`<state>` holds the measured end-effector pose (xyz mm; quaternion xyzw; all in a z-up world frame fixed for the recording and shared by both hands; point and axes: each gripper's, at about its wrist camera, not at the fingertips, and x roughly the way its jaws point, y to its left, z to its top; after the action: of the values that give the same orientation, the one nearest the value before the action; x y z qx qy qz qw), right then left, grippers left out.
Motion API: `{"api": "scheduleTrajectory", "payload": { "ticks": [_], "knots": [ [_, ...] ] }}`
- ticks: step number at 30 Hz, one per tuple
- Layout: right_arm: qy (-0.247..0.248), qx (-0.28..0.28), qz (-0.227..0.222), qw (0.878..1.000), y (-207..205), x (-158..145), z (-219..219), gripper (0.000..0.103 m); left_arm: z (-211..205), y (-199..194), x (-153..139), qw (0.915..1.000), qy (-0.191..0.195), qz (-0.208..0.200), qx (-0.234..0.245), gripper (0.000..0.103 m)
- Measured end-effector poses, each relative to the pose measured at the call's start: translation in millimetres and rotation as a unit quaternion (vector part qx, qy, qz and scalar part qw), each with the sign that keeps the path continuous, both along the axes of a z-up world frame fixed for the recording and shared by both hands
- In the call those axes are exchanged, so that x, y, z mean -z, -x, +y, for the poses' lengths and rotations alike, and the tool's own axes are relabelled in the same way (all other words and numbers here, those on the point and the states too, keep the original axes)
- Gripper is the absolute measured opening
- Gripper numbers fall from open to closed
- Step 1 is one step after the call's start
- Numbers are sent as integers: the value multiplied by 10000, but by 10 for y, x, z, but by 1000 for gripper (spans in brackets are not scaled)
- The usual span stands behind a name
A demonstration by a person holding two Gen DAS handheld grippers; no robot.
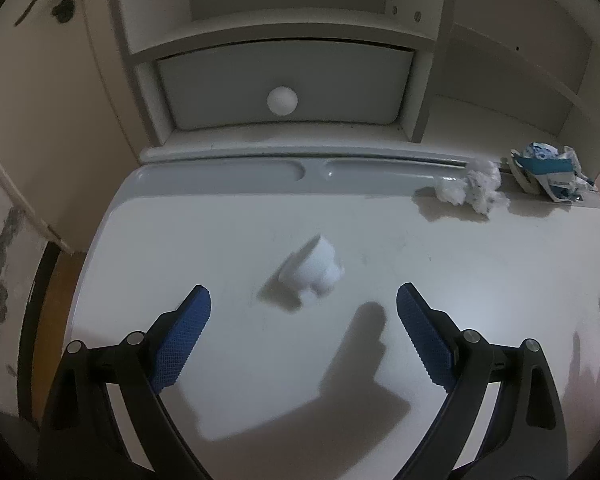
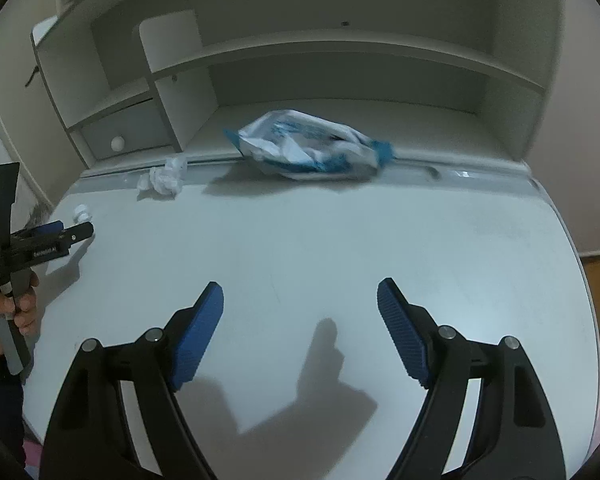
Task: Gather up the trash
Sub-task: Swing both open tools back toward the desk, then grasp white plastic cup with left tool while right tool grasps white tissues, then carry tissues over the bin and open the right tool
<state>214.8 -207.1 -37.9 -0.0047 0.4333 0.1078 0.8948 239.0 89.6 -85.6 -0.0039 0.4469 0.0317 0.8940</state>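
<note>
A small white crumpled paper ball (image 1: 314, 270) lies on the white desk (image 1: 460, 272), just ahead of my open, empty left gripper (image 1: 303, 294). A crumpled white tissue (image 1: 474, 188) and a blue-and-white plastic wrapper (image 1: 548, 172) lie at the desk's back right. In the right wrist view the wrapper (image 2: 308, 148) lies at the desk's back edge, well ahead of my open, empty right gripper (image 2: 300, 290). The tissue (image 2: 164, 178) is at the back left there. The left gripper (image 2: 66, 232) shows at the far left, close to the small paper ball (image 2: 81, 213).
A white hutch with shelves (image 2: 340, 52) and a drawer with a round knob (image 1: 282, 100) stands behind the desk. A pencil groove (image 1: 260, 170) runs along the back edge. A door (image 1: 40, 100) and wooden floor (image 1: 56, 292) are to the left.
</note>
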Motion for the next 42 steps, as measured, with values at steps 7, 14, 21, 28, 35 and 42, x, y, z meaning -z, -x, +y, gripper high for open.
{"api": "scheduleTrajectory", "payload": {
  "ticks": [7,14,21,28,35,42],
  "knots": [
    [-237,-679,168,9973,-478,35,715,77,77,-189,56,9999,74,10,89,91],
    [-93,-1006,214,9946,-870,143,1458,77,163,-238,12,9999,-76,-149,-5,25],
    [70,-925,316,9952,-1115,245,1729,77,303,-261,9,9998,90,-198,-28,25],
    [215,-796,249,9963,-1086,255,1726,57,315,-252,16,9995,205,-211,117,25],
    [81,-579,-140,9982,-334,-118,1009,57,114,-82,-42,9980,216,-235,538,24],
    [117,763,-419,9961,613,-288,-556,57,-763,370,-410,9888,342,-527,1357,24]
  ]
}}
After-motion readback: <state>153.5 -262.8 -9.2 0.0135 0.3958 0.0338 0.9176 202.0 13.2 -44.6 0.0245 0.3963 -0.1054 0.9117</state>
